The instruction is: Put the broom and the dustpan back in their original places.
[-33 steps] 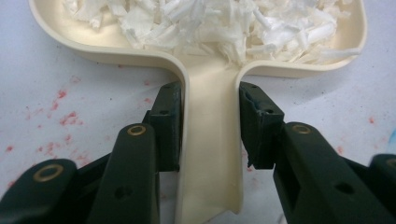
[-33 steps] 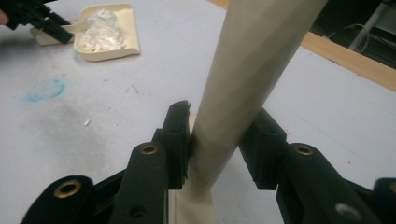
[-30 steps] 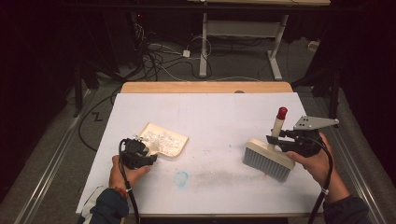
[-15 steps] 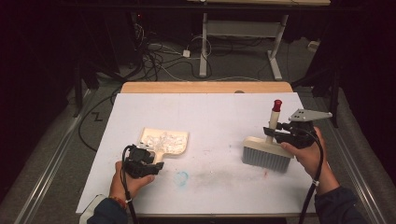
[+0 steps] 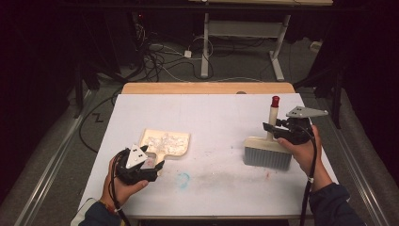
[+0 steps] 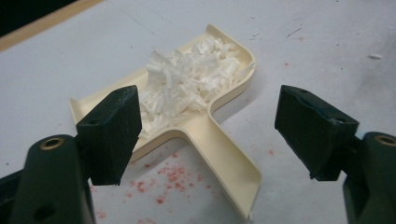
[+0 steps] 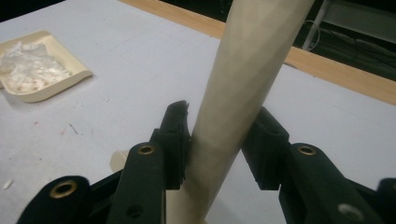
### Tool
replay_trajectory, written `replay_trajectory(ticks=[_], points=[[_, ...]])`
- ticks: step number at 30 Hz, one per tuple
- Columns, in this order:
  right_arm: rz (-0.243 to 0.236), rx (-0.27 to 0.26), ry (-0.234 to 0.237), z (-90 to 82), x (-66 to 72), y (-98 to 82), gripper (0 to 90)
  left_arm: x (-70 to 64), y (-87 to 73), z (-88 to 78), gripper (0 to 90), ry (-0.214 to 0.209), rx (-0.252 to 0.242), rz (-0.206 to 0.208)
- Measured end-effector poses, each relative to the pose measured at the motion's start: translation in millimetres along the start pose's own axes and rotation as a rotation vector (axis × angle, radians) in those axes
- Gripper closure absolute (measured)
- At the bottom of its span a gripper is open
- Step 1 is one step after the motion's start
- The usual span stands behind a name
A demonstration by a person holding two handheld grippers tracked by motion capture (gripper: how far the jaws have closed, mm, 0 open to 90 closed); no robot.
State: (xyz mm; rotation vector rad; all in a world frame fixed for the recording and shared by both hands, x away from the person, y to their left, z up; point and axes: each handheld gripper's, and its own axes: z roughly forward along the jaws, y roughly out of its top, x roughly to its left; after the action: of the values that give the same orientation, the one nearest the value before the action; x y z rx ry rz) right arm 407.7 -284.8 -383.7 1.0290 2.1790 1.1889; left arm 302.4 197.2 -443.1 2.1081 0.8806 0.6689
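Sweeping job looks nearly done — the dustpan [image 5: 167, 142] lies flat left of centre in the high view, its tray heaped with white shreds [image 6: 187, 81].

Left gripper [image 5: 149, 161] sits just behind the pan's handle; its jaws have just been opening and now stand wide on either side of it, gripping nothing.

Right gripper [image 5: 273, 128], at right of frame, is clamped on the brush [image 5: 268, 151] handle, bristles resting on the table [image 5: 216, 113].

Left to do — faint red and blue smudges near the lower centre, then parking the brush.

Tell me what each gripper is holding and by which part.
The right gripper clamps the brush by its handle. The left gripper, whose jaws have just been opening, holds nothing; the dustpan's handle lies free between them.
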Motion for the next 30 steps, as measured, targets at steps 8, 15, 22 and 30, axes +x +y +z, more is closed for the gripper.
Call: replay_trajectory(ticks=[8,15,22,30], points=[[0.024,0.004,-0.045,14.9,-6.3,1.7,62.8,-3.3,-14.8,2.7,19.9,-0.001,0.004,0.049],[0.036,0.019,-0.087,27.4,-10.5,2.1,61.4,-6.8,-16.0,5.5,19.9,-0.006,0.006,0.064],[0.031,-0.045,-0.174,25.2,-7.4,5.7,53.6,-9.4,-15.5,8.6,19.8,-0.007,0.009,0.072],[0.016,-0.096,-0.150,19.1,-0.9,6.8,50.0,-11.4,-14.6,9.2,19.8,-0.005,0.008,0.082]])
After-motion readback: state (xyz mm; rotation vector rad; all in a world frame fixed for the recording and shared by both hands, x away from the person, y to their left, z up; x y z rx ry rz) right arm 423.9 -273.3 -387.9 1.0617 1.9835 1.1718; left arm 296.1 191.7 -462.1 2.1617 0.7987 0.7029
